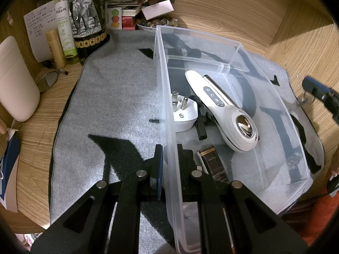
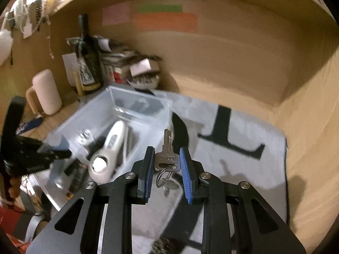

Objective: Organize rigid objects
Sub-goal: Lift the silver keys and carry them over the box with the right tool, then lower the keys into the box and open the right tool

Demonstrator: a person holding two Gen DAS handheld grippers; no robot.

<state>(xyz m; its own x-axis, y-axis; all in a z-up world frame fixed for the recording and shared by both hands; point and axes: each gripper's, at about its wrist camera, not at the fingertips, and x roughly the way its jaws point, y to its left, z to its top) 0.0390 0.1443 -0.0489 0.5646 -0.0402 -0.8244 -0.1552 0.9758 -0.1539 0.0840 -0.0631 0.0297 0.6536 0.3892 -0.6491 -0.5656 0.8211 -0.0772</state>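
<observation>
A clear plastic bin (image 1: 286, 114) stands on a grey mat (image 1: 118, 97). In it lie a white handheld device (image 1: 228, 110), a white plug adapter (image 1: 184, 114) and a dark battery (image 1: 211, 163). My left gripper (image 1: 169, 158) is shut on the bin's near left wall. My right gripper (image 2: 166, 158) is shut on a silver key (image 2: 167, 156) with a ring and a second key hanging below, held above the mat just right of the bin (image 2: 118, 110). The right gripper also shows at the right edge of the left wrist view (image 1: 317, 89).
Bottles (image 1: 84, 21), a yellow tube (image 1: 56, 48), a white jug (image 1: 14, 80), stacked papers and a bowl of beads (image 1: 156, 23) crowd the back left of the wooden desk. A wooden wall (image 2: 233, 63) with coloured notes stands behind.
</observation>
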